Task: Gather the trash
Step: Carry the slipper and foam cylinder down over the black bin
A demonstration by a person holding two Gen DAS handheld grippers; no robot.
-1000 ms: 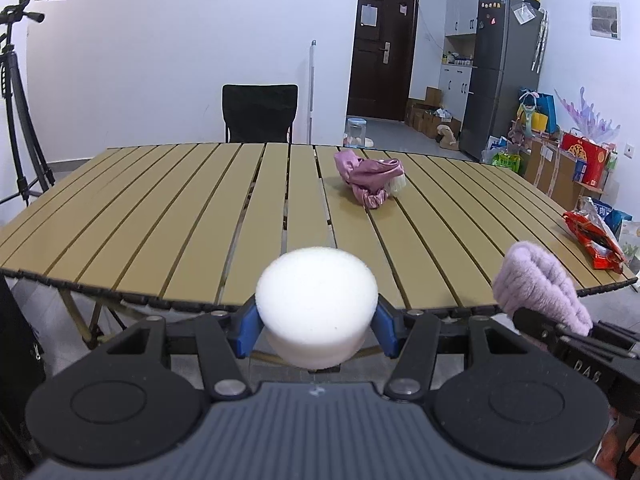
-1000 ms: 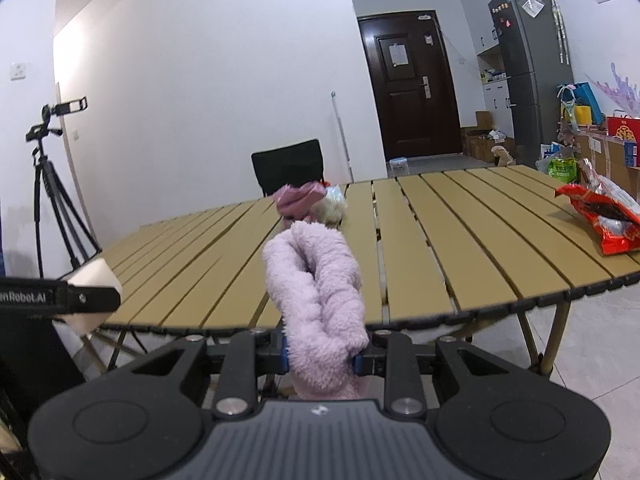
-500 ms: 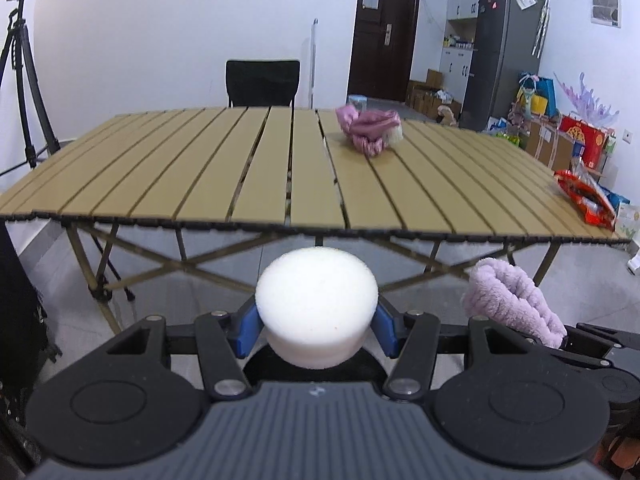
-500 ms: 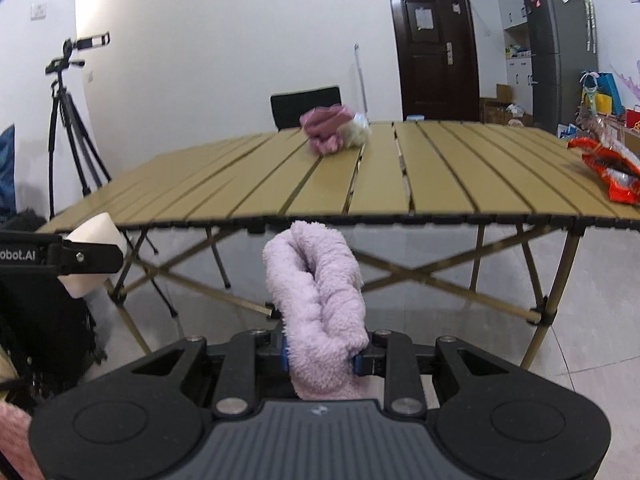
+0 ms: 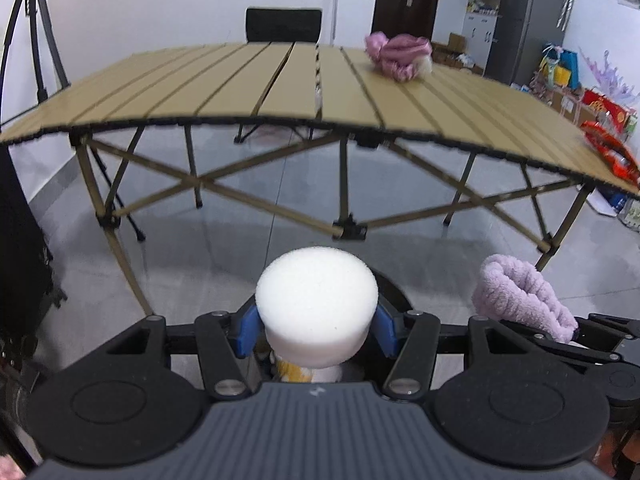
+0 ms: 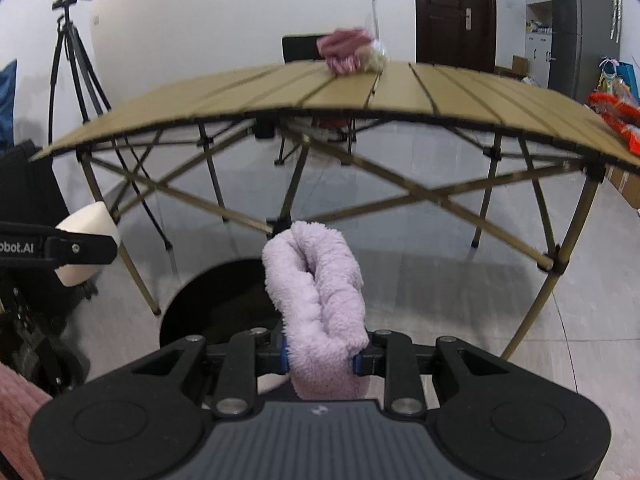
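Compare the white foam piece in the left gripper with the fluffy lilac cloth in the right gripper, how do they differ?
The white foam piece is a smooth, round, firm-looking puck; the lilac cloth is fuzzy, folded and floppy. The foam spreads its jaws fairly wide; the cloth is pinched nearly flat. Both are clamped in grippers, below table height, over a dark round opening.

left gripper [image 5: 316,330] – tipped down, squeezing a white sponge [image 5: 316,300] | right gripper [image 6: 321,356] – tipped down, pinching a fluffy purple cloth [image 6: 318,300]

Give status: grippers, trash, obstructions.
Left gripper shut on white foam puck. Right gripper shut on lilac fleece cloth. Black bin below, nothing blocking.
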